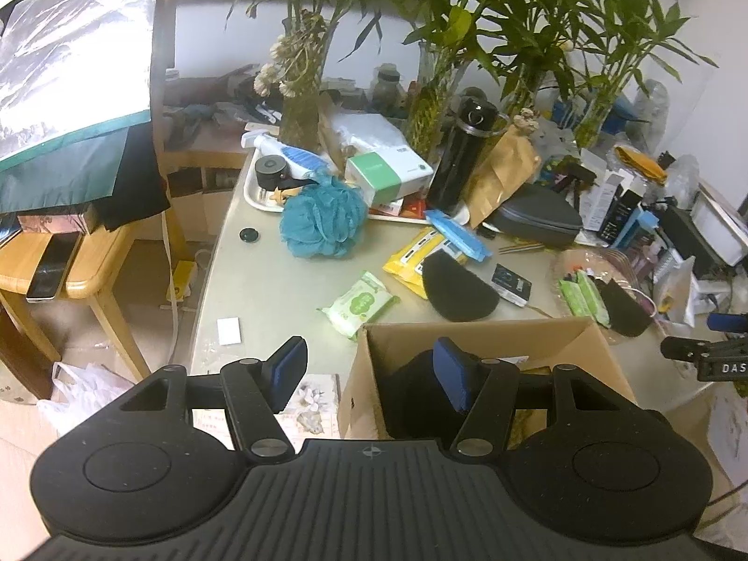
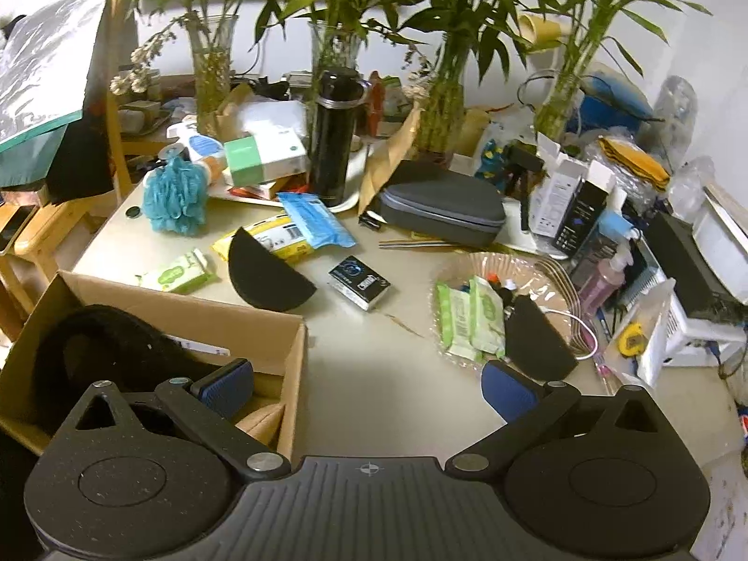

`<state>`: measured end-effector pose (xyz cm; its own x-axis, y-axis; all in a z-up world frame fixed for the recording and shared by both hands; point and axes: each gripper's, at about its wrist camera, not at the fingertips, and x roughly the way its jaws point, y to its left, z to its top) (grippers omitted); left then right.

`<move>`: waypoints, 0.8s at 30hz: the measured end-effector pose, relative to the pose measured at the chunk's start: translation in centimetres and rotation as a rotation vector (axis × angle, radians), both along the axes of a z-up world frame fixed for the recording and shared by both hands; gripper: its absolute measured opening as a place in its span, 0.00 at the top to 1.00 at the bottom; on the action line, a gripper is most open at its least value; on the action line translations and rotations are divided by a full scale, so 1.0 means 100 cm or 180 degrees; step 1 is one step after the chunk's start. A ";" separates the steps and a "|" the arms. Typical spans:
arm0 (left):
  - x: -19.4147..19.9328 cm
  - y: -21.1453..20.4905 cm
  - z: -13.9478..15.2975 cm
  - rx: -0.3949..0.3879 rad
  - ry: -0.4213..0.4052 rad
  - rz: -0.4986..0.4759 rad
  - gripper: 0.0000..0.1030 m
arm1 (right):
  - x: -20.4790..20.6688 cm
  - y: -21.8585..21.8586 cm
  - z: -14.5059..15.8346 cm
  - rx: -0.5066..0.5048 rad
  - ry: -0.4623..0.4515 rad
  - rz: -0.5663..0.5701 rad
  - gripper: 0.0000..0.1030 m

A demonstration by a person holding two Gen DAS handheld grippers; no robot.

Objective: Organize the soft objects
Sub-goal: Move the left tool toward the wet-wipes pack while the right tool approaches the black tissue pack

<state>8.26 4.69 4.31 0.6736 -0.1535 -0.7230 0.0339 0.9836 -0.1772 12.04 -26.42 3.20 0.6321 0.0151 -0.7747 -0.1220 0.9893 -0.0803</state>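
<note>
Black foam half-disc [image 2: 266,276] lies mid-table, flat edge running toward the far-left corner, just beyond the cardboard box [image 2: 285,350]. Both grippers, left [image 1: 369,374] and right [image 2: 367,388], released, empty; right seems nearer.

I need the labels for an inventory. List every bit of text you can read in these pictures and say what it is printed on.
"DAS": white letters on the black device at the right edge of the left wrist view; the rest is cut off.
Green-and-white box: print too small to read.
Yellow packet: barcode and print blurred.
Small black box: logo unreadable.
Green wipes packs: lettering blurred.
</note>
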 end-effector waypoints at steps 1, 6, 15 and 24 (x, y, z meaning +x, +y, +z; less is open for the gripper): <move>0.000 0.000 0.000 -0.0002 0.0003 0.0000 0.43 | 0.000 -0.001 -0.001 0.0005 0.0003 -0.0001 0.00; 0.003 0.000 -0.002 0.0009 0.0014 -0.0003 0.43 | 0.004 -0.002 -0.004 0.0011 0.0021 0.0023 0.00; 0.016 0.008 -0.007 -0.0002 0.0006 0.0042 0.43 | 0.023 0.000 -0.014 0.0008 0.0027 0.0038 0.00; 0.039 0.023 -0.019 0.0056 0.0005 0.0034 0.43 | 0.050 -0.005 -0.027 0.0202 -0.0048 0.0192 0.00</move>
<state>12.14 6.95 2.41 0.6740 -0.1336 -0.7266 0.0230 0.9868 -0.1601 17.04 -26.92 0.45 0.6402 0.1023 -0.7614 -0.1807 0.9833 -0.0198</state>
